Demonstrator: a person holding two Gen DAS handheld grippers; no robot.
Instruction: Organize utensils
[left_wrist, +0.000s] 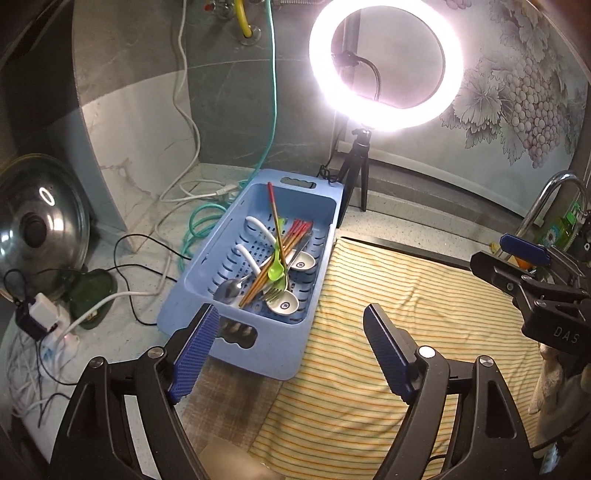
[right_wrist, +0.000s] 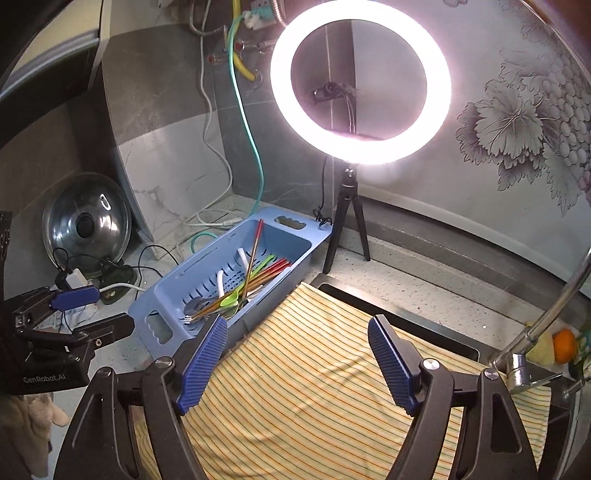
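A blue slotted basket (left_wrist: 295, 350) (right_wrist: 159, 295) on the counter holds a jumble of utensils: red-tipped chopsticks (left_wrist: 275, 221), a green plastic spoon (left_wrist: 275, 272), white ceramic spoons (left_wrist: 282, 305), a metal spoon (left_wrist: 227, 290) and a fork (left_wrist: 271, 293). My left gripper (left_wrist: 290, 326) hangs open above the basket's near end, with nothing between its blue pads. My right gripper (right_wrist: 297, 339) stands open over the striped cloth (right_wrist: 314, 398), right of the basket, and is empty. Each gripper shows at the edge of the other's view.
A lit ring light (left_wrist: 386, 64) on a black tripod (left_wrist: 356, 177) stands behind the basket. Cables, a green hose (left_wrist: 201, 221) and a pot lid (left_wrist: 40, 225) crowd the left counter. A faucet (right_wrist: 546, 314) and sink lie at the right.
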